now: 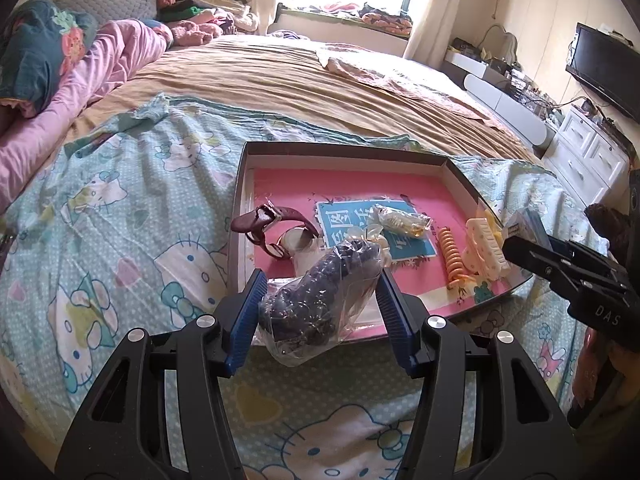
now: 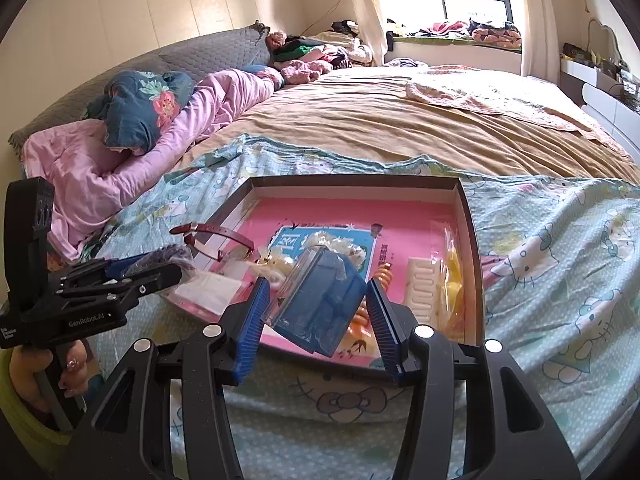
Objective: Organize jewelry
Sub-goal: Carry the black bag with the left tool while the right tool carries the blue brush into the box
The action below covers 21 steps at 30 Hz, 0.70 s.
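Note:
A shallow box (image 1: 344, 150) with a pink floor lies on the bed; it also shows in the right wrist view (image 2: 466, 216). In it lie a dark red strap watch (image 1: 272, 226), a clear bag of gold jewelry (image 1: 400, 220), an orange spiral hair tie (image 1: 452, 256) and a cream hair claw (image 1: 486, 248). My left gripper (image 1: 322, 294) is shut on a clear bag of dark beads (image 1: 320, 304) over the box's near edge. My right gripper (image 2: 316, 312) is shut on a clear-wrapped blue box (image 2: 320, 308) above the box's near edge.
The box sits on a Hello Kitty sheet (image 1: 120, 208) over a tan bedspread (image 1: 300, 84). Pink bedding and pillows (image 2: 120, 152) lie at the left. White drawers (image 1: 588, 152) and a TV (image 1: 608, 68) stand at the right. My right gripper shows at the left wrist view's right edge (image 1: 568, 272).

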Available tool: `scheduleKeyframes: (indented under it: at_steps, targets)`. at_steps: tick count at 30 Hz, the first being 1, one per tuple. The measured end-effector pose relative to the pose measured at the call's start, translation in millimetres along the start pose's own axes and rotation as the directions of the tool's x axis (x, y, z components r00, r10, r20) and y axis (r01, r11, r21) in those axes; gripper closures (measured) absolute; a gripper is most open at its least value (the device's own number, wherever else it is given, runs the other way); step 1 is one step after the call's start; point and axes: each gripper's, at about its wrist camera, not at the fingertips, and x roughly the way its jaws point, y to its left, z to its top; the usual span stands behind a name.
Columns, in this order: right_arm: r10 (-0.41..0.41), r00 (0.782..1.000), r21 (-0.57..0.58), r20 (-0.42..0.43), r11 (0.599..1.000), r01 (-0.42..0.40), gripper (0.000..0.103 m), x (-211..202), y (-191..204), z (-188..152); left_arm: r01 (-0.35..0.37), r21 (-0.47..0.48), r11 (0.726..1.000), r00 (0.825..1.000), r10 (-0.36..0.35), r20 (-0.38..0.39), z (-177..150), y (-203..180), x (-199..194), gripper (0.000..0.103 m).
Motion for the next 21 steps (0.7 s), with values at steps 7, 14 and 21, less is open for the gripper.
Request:
scheduleKeyframes:
  at_steps: [7, 14, 21]
  targets:
    - [-0.013, 1.0, 0.0, 0.017, 1.0, 0.013, 0.055, 4, -2, 9, 0.002, 0.019, 1.0, 1.0, -0.002, 0.003, 6, -5, 5, 0.055]
    - [-0.023, 0.999, -0.002, 0.025, 1.0, 0.023, 0.055, 10, -6, 17, -0.002, 0.028, 1.0, 1.0, 0.002, 0.008, 12, -8, 13, 0.055]
    - [-0.043, 0.999, 0.01, 0.018, 0.999, 0.043, 0.055, 22, -12, 22, -0.01, 0.008, 1.0, 1.0, 0.01, 0.002, 17, -1, 22, 0.055]
